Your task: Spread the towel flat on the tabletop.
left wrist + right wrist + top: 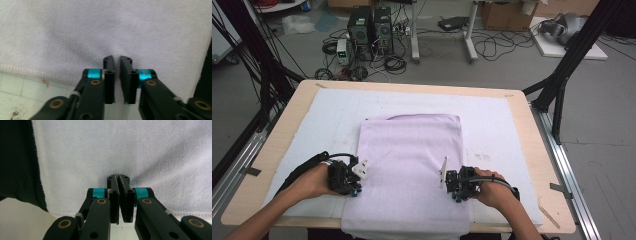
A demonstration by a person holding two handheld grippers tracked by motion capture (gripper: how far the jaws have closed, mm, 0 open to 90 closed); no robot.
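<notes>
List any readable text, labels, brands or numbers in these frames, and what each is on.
No text can be read in these frames.
Towel: plain lilac cloth, no print or tag showing.
Left gripper and right gripper: black jaws with blue bands, no markings legible.
White mat: faint grey marks right of the towel, too small to read.
Computer towers on the floor: any labels are too small and blurred.

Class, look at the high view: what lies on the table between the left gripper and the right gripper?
Between the left gripper and the right gripper lies a bare stretch of the lilac towel; nothing rests on it there, as the high view shows.
</notes>
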